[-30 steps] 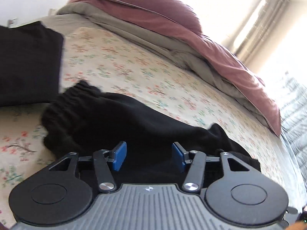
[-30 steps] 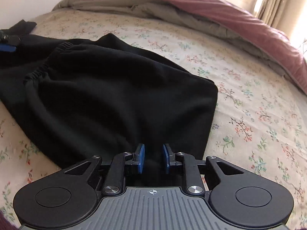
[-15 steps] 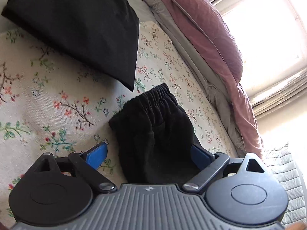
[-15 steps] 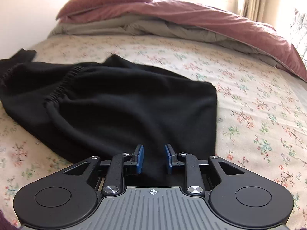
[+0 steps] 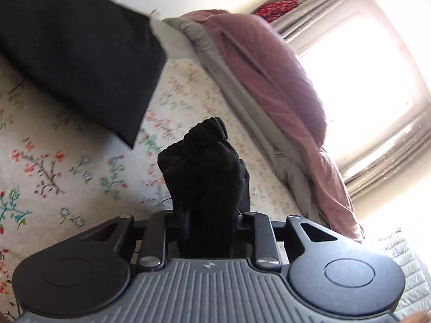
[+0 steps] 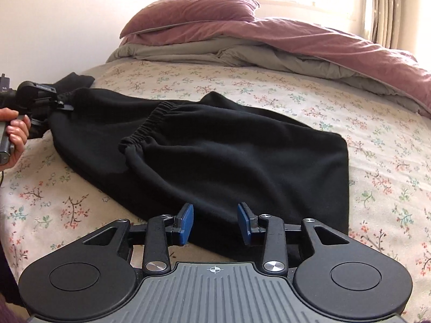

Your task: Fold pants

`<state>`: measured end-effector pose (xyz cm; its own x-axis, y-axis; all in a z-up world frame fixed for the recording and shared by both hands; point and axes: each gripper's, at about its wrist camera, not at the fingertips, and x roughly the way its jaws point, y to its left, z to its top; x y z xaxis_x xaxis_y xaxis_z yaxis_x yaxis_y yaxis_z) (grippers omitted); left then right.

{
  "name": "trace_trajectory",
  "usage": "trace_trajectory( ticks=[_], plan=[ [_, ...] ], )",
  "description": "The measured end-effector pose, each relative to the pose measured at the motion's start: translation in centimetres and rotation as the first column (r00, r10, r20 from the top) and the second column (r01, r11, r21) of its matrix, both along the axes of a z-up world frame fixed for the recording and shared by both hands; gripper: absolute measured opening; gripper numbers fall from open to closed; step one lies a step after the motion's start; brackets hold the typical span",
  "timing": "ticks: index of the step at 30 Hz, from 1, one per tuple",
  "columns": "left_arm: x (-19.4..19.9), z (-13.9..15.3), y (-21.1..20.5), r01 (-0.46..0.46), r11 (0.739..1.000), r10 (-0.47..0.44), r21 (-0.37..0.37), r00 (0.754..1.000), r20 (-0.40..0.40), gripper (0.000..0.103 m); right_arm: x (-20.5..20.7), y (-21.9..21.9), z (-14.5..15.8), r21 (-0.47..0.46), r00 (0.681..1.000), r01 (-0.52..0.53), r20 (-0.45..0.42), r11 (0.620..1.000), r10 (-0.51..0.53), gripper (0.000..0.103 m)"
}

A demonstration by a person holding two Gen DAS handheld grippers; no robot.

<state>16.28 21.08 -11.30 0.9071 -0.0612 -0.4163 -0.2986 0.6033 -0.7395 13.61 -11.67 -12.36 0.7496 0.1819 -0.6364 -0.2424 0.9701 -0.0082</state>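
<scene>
Black pants lie folded on the floral bed sheet, the elastic waistband facing left. My left gripper is shut on a bunched end of the pants; in the right wrist view it sits at the pants' far left end, held by a hand. My right gripper is open over the near edge of the pants, with fabric lying between its blue pads.
A folded black garment lies on the sheet beyond the left gripper. A mauve duvet over grey bedding and a pillow are piled at the head of the bed, below a bright window.
My left gripper has closed on the bunched end of the pants. My right gripper has opened wider and let go of the near edge.
</scene>
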Motion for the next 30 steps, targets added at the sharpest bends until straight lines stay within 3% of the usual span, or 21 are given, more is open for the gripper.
trace_trajectory(
  ticks=[3, 7, 9, 14, 16, 20, 25, 27, 30],
  plan=[
    [-0.7, 2.9, -2.3, 0.058, 0.995, -0.067, 0.082, 0.992, 0.111, 0.034, -0.3, -0.2, 0.1, 0.000, 0.999, -0.027, -0.020, 1.000, 0.027, 0.036],
    [-1.0, 6.6, -6.2, 0.122, 0.970, -0.164, 0.212, 0.968, 0.191, 0.034, 0.2, -3.7, 1.5, 0.160, 0.997, 0.079, -0.026, 0.984, -0.076, 0.036],
    [-0.7, 8.3, -9.2, 0.170, 0.942, -0.236, 0.288, 0.948, 0.213, 0.034, 0.5, -5.7, 1.8, 0.230, 0.990, 0.138, -0.049, 0.964, -0.130, 0.036],
    [-0.4, 10.5, -16.1, 0.277, 0.870, -0.388, 0.407, 0.894, 0.223, 0.034, 0.4, -8.9, 2.0, 0.294, 0.976, 0.217, -0.079, 0.931, -0.202, 0.036],
    [-0.2, 10.9, -19.1, 0.303, 0.829, -0.439, 0.470, 0.874, 0.211, 0.034, 0.3, -9.9, 2.2, 0.338, 0.971, 0.239, -0.092, 0.911, -0.220, 0.036],
    [1.5, 10.1, -24.6, 0.378, 0.763, -0.522, 0.525, 0.839, 0.154, 0.034, 0.2, -12.2, 2.5, 0.404, 0.953, 0.304, -0.127, 0.863, -0.276, 0.036],
    [2.4, 7.7, -31.0, 0.427, 0.650, -0.596, 0.629, 0.800, 0.073, 0.033, 0.3, -15.4, 1.8, 0.479, 0.908, 0.419, -0.223, 0.772, -0.355, 0.036],
    [3.2, 6.2, -33.6, 0.442, 0.576, -0.623, 0.688, 0.782, 0.018, 0.033, 0.3, -16.9, 1.4, 0.505, 0.883, 0.470, -0.267, 0.723, -0.387, 0.038],
    [3.4, 3.3, -37.2, 0.474, 0.424, -0.657, 0.772, 0.748, -0.098, 0.034, 0.2, -18.7, 0.8, 0.533, 0.848, 0.529, -0.321, 0.660, -0.421, 0.038]
  ],
)
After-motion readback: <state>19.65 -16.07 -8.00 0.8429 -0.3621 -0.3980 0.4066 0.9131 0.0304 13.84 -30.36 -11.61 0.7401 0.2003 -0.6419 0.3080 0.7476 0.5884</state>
